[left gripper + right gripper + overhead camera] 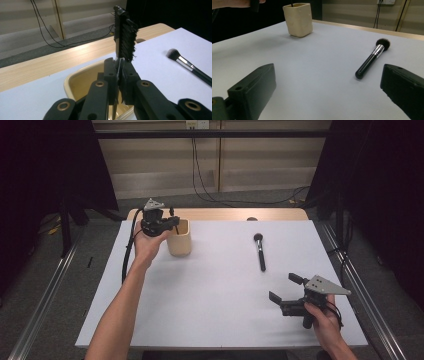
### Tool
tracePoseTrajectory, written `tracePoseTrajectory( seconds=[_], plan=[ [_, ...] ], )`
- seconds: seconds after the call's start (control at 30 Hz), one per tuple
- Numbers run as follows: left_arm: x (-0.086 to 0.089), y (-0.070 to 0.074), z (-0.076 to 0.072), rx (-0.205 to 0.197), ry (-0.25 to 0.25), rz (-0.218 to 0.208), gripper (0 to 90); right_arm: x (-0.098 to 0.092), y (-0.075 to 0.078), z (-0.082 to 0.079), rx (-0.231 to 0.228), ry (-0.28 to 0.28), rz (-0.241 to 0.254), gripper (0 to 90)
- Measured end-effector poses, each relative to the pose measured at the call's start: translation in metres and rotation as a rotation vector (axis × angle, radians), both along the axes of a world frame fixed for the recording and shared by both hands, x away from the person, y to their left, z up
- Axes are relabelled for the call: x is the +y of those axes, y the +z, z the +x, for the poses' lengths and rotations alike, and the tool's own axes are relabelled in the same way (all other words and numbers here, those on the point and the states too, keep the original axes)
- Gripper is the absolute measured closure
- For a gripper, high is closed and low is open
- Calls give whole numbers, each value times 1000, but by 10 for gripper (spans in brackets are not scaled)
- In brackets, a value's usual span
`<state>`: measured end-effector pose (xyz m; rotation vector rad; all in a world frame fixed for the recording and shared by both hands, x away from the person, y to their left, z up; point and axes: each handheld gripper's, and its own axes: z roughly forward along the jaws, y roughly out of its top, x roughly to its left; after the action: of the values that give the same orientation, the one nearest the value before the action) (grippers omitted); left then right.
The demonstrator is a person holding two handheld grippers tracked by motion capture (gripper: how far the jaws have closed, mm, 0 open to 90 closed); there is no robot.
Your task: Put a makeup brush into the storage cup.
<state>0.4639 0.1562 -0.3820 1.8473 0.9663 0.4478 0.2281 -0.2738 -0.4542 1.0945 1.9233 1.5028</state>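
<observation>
Left hand-held gripper (120,75) is clamped on a small black bristle brush (125,37), jaws pinching its thin handle just below the bristle head. Brush held upright, bristles up, handle end pointing down into the beige cup (179,237) at the far left of the table (215,305). Looks like the upright hold is there to drop the handle straight into the cup's opening; the lower end seems already inside the rim (75,76), how deep I can't tell.

Brush: flat black spine, dense short dark bristles down one side, comb-like teeth on the other edge. Slim, so the grip is narrow and could let it pivot.

Right hand-held gripper (285,290) sits near the table's right front corner, jaws wide apart, nothing between them. It faces the makeup brush (259,251) lying flat mid-table, well apart from the cup: glossy black handle, silver ferrule, round dark tuft pointing away. Probably parked there as the next pick.
</observation>
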Motion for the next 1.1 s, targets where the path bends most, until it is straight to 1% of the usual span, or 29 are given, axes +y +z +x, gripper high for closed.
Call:
tracePoseTrajectory(
  seconds=[0.13,0.33,0.47,0.5,0.53,0.6,0.67,0.73,0.77,0.8,0.83,0.97,1.0,1.07,1.1],
  plan=[
    [-2,-4,-1,3,-1,16,847,1,0,-1,0,3,-2,0],
    [-2,-8,-1,13,-3,14,831,2,0,0,1,6,-3,0],
    [0,-11,-1,36,0,11,807,2,0,-1,1,7,-2,0],
    [0,-12,-1,36,7,16,792,2,0,-1,3,7,1,0],
    [1,-13,-1,37,9,11,768,2,0,0,2,6,1,0],
    [2,-14,-1,41,7,15,726,1,0,0,3,5,2,0],
    [2,-14,-2,35,13,7,672,1,0,-1,2,6,2,0],
    [3,-13,-2,24,29,22,608,1,0,0,2,6,1,0],
    [3,-13,-3,24,33,11,589,1,0,0,4,6,1,0],
    [4,-12,-3,20,37,18,577,2,0,0,3,8,1,0],
    [4,-12,-3,21,47,16,547,2,0,0,4,8,1,0],
    [6,-14,-4,18,47,8,500,2,0,0,4,8,2,0],
    [7,-14,-5,14,47,11,487,2,0,0,2,9,2,0],
    [8,-14,-6,13,48,3,414,2,0,0,1,7,2,0],
    [9,-14,-6,11,45,3,400,2,0,0,1,7,2,0]
  ],
)
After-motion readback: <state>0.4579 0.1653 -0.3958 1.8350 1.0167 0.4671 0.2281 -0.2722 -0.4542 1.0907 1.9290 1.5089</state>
